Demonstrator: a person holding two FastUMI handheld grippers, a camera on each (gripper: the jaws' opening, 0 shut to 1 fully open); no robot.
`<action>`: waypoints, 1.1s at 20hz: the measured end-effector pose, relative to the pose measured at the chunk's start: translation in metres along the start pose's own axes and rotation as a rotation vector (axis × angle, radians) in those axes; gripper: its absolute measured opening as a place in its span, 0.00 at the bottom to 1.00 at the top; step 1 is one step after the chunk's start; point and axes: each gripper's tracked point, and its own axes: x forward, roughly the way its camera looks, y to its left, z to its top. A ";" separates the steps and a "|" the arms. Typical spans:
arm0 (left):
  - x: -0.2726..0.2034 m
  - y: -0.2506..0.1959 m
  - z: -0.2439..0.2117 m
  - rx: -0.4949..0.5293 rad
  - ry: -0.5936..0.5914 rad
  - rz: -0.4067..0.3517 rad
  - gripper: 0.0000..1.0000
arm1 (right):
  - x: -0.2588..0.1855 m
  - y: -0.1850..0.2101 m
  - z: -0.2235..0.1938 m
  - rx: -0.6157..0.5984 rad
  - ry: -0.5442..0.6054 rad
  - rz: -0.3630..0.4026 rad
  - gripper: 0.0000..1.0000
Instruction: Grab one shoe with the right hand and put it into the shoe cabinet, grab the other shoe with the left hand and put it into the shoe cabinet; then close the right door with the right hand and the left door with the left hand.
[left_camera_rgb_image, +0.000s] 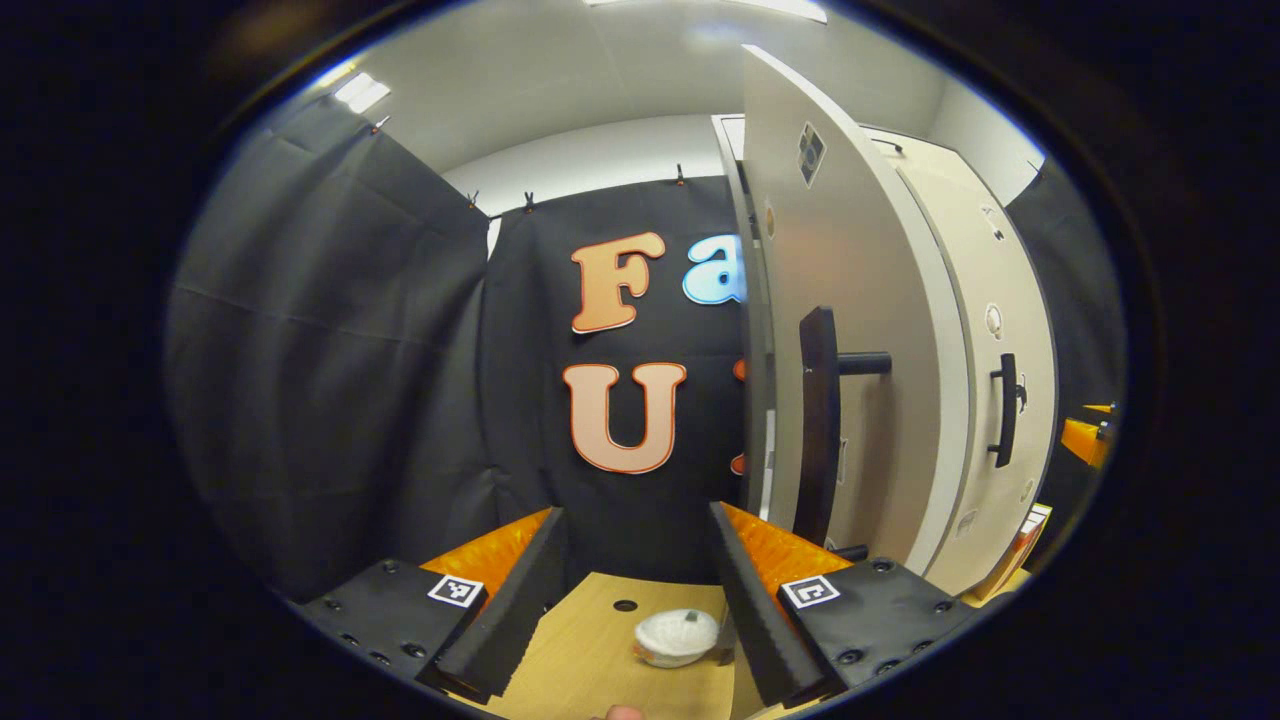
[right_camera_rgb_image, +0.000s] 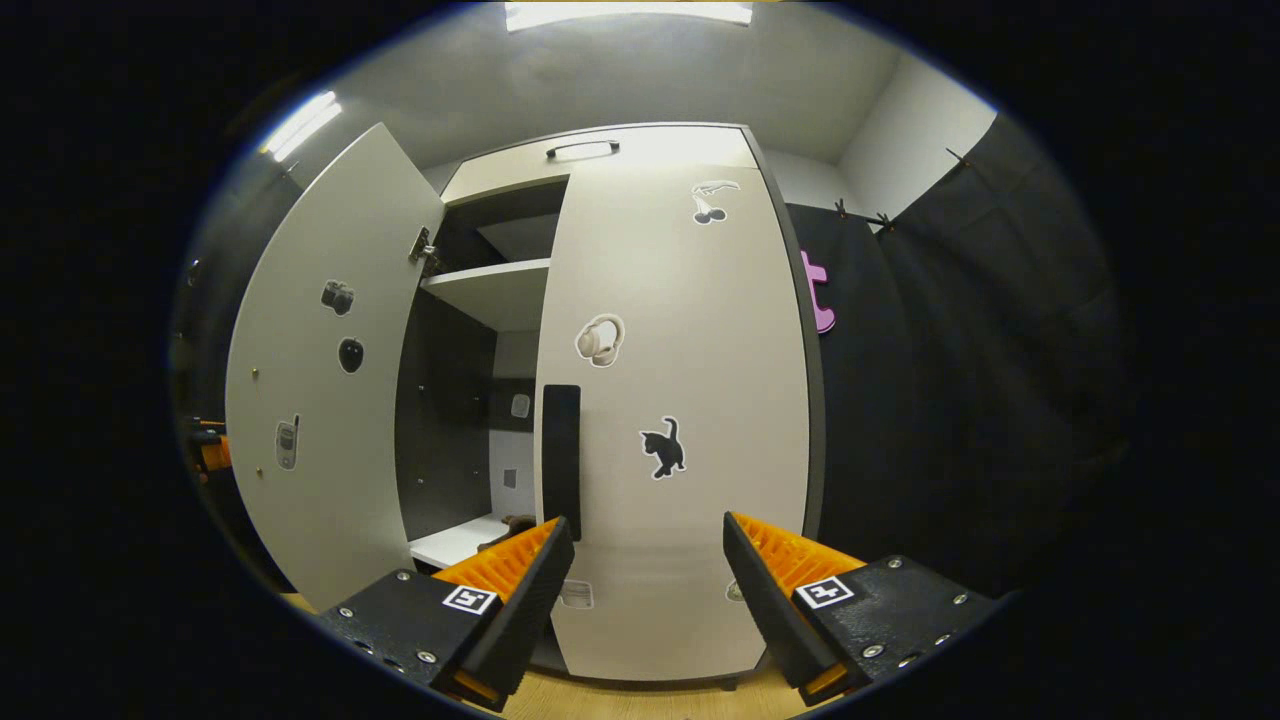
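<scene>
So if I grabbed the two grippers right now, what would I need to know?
Left gripper: open, holding nothing, beside the edge of the open left door, near its dark handle.
Right gripper: open, holding nothing, facing the right door, which looks shut or nearly so.
Shoes: something brown, likely a shoe, lies on the bottom shelf of the shoe cabinet; the second I cannot tell.
Left to do: swing the left door shut with the left gripper.

Left gripper (left_camera_rgb_image: 635, 600), jaws apart, beside open left door (left_camera_rgb_image: 850, 330).
</scene>
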 end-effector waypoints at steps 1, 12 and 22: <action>0.000 -0.011 0.002 -0.001 0.001 -0.018 0.93 | -0.001 -0.002 0.001 0.000 -0.003 -0.002 0.97; 0.016 -0.092 -0.008 -0.043 0.027 -0.185 0.93 | -0.015 -0.009 0.002 -0.015 0.009 -0.012 0.93; 0.036 -0.180 -0.030 -0.061 0.079 -0.353 0.89 | -0.024 -0.029 0.001 -0.047 0.025 -0.059 0.93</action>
